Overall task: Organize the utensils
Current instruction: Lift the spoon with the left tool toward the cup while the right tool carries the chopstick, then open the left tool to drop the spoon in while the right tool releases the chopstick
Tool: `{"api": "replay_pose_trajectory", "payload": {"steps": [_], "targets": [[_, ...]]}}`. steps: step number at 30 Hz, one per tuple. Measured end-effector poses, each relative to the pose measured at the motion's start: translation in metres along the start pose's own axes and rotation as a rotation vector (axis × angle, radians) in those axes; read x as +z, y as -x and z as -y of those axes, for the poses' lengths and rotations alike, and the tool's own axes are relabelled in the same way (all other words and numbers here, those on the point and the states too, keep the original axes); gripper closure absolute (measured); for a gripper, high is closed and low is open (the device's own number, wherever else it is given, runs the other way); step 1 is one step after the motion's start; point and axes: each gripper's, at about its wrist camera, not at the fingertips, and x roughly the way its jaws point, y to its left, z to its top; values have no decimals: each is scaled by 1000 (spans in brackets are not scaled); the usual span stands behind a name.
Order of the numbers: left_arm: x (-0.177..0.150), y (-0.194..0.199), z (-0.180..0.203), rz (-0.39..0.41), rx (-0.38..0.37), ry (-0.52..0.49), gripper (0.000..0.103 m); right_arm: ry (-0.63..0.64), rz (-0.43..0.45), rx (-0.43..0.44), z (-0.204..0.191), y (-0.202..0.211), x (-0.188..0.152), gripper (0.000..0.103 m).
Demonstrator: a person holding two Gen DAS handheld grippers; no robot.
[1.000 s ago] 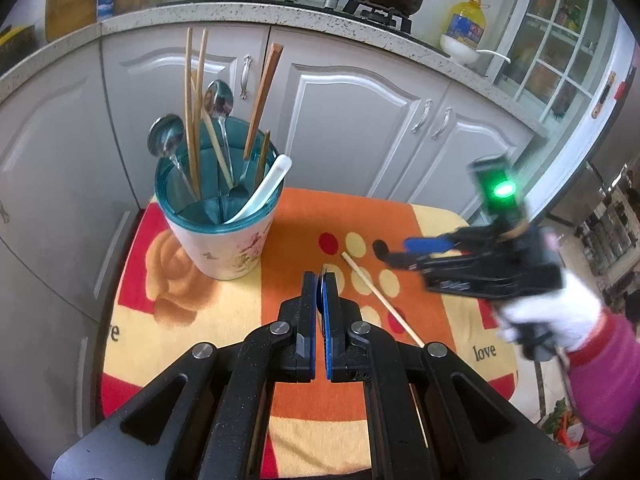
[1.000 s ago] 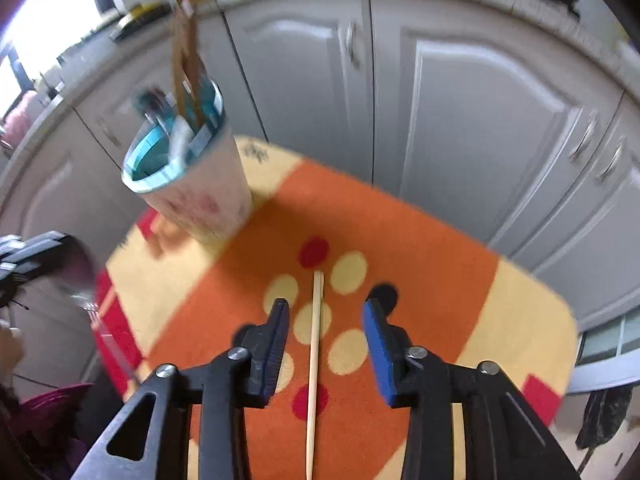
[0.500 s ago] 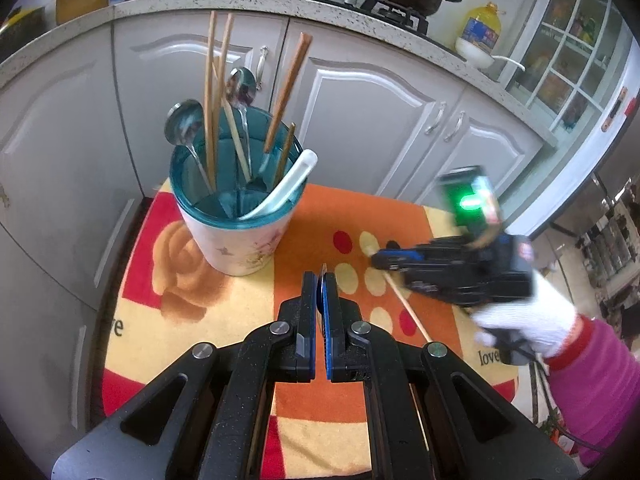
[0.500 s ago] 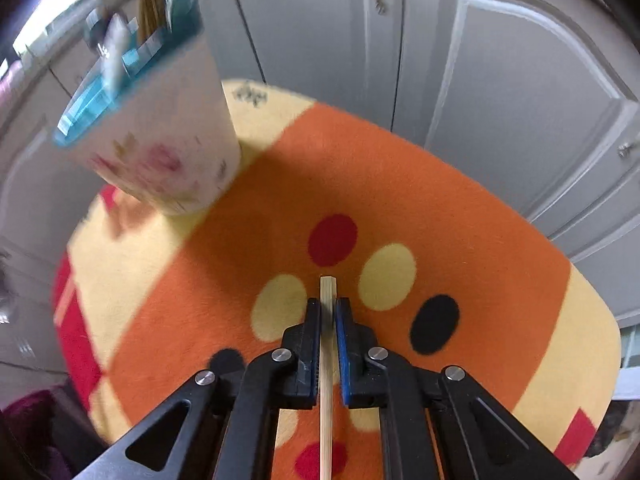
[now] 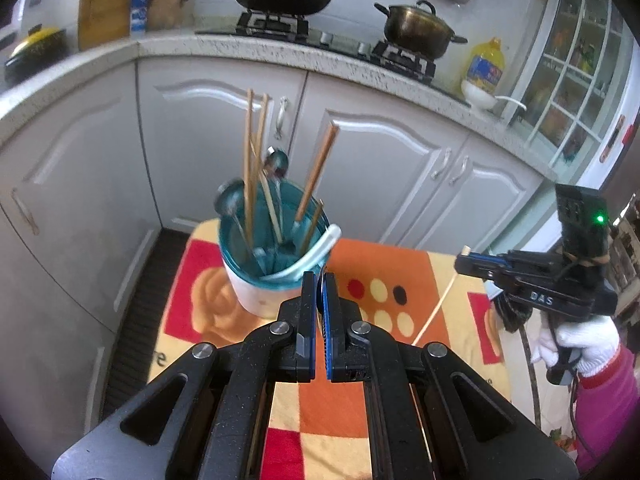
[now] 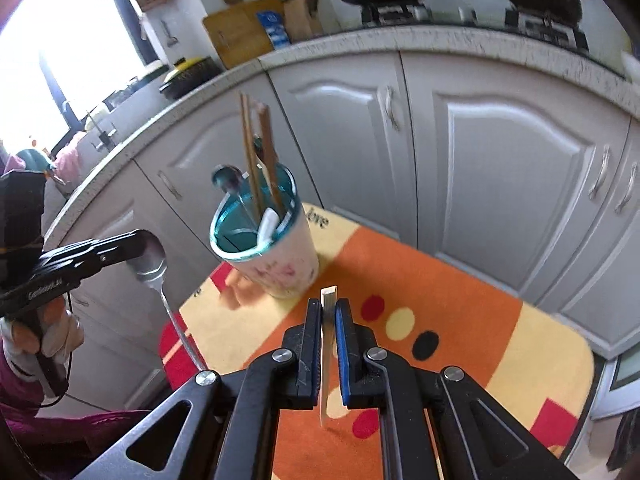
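Note:
A white floral utensil cup (image 5: 260,296) (image 6: 280,264) with a teal rim stands at the back left of the orange and yellow tablecloth (image 5: 400,264). It holds several chopsticks, metal spoons and a white plastic spoon. My left gripper (image 5: 320,284) (image 6: 146,246) is shut on a metal spoon (image 6: 151,270), whose handle hangs down left of the cup. My right gripper (image 6: 329,310) (image 5: 460,262) is shut on a pale wooden chopstick (image 6: 327,344) (image 5: 434,312), held in the air above the cloth, right of the cup.
White cabinet doors (image 5: 380,160) stand close behind the small table. Above them runs a speckled counter (image 5: 280,52) with a wok and a pot on a stove. A white-gloved hand (image 5: 580,344) with a pink sleeve holds the right gripper.
The right gripper shut on the chopstick that lay on the cloth and lifted it. Both grippers rose, and the left one stayed shut.

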Motion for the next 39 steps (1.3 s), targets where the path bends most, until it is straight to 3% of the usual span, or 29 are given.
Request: {"api": "replay_pose_trajectory", "payload": {"steps": [5, 16, 22, 27, 32, 39], "targets": [[22, 19, -13, 54, 24, 16, 102, 67, 41, 14, -26, 18, 23, 97], [82, 23, -37, 194, 216, -43, 102, 194, 196, 96, -84, 65, 107, 97], [91, -3, -44, 196, 300, -97, 102, 223, 202, 89, -104, 38, 137, 97], [91, -22, -49, 195, 355, -121, 102, 221, 172, 70, -105, -2, 141, 97], [85, -42, -47, 179, 384, -157, 102, 186, 146, 68, -98, -41, 130, 97], [71, -67, -43, 124, 364, -147, 102, 131, 45, 100, -83, -80, 106, 96]]}}
